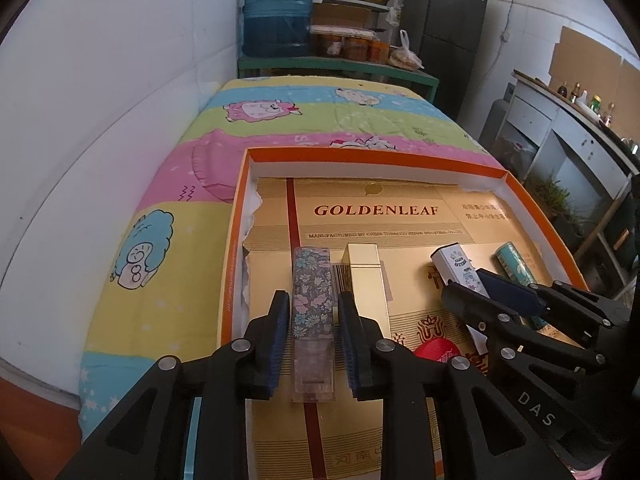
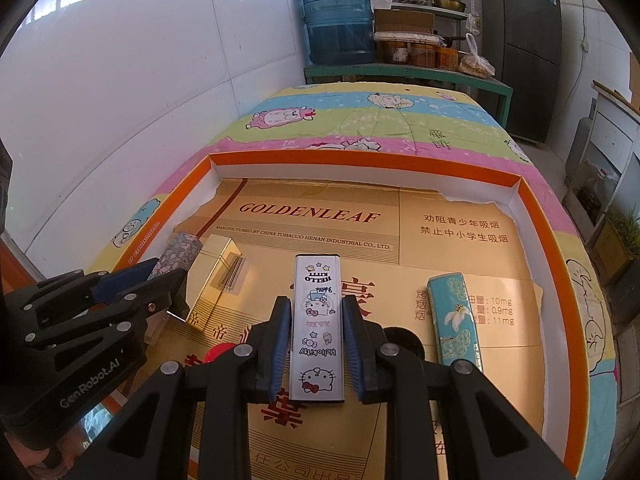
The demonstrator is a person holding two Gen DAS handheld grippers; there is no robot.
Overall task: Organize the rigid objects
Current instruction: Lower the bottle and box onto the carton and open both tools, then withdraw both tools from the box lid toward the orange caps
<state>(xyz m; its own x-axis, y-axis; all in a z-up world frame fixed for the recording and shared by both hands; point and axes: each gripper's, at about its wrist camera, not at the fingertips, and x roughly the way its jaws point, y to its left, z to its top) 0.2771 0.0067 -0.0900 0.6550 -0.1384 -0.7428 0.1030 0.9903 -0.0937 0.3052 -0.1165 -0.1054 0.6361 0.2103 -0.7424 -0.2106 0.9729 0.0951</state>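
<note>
A floral case [image 1: 313, 304] lies flat in the orange tray [image 1: 236, 216] between the fingers of my left gripper [image 1: 314, 322], with a small gap on each side; the jaws are open around it. It also shows in the right wrist view [image 2: 178, 256]. A gold box [image 1: 366, 280] lies just right of it. My right gripper [image 2: 316, 328] straddles a white Hello Kitty case [image 2: 317, 320] lying flat, pads close beside it but apart. A teal case [image 2: 454, 316] lies to the right. A red round lid [image 1: 434, 350] lies near the front.
The tray floor is gold GOLDENLEAF cardboard [image 2: 440, 248]. The tray sits on a cartoon-print quilt [image 1: 168, 208] beside a white wall. A green bench with a blue water jug [image 2: 338, 20] stands beyond, with a dark fridge [image 2: 520, 40] to the right.
</note>
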